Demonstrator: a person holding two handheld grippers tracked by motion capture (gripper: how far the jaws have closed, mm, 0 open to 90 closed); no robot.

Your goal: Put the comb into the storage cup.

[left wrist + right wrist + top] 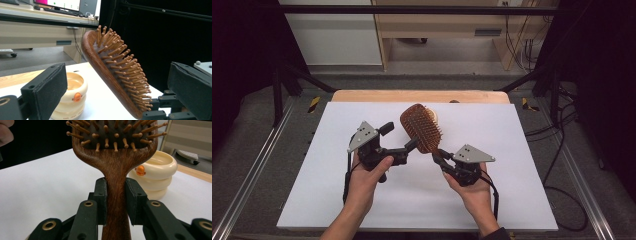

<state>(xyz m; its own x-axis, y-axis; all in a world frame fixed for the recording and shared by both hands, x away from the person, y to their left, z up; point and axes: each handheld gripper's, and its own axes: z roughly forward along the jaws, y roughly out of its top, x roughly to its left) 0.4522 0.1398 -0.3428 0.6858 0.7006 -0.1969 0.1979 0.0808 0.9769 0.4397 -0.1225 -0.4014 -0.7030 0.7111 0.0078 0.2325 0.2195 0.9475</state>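
A wooden paddle hairbrush (421,127) with wooden pins is held up over the white table, head tilted to the far left. My right gripper (438,155) is shut on its handle; in the right gripper view both pads (101,197) press the handle (116,202) below the pinned head. My left gripper (399,137) stands open beside the brush head. In the left gripper view its jaws are spread wide, and the brush (112,72) rises between and beyond them, touching neither. A cream ringed pot (72,96) with an orange knob sits on the table behind the brush.
The white sheet (362,200) covers most of the table, with a strip of wooden edge (417,96) at the back. Metal rails (252,175) run along both sides. The cream pot (156,173) stands near the back centre. Desks and cables lie beyond the table.
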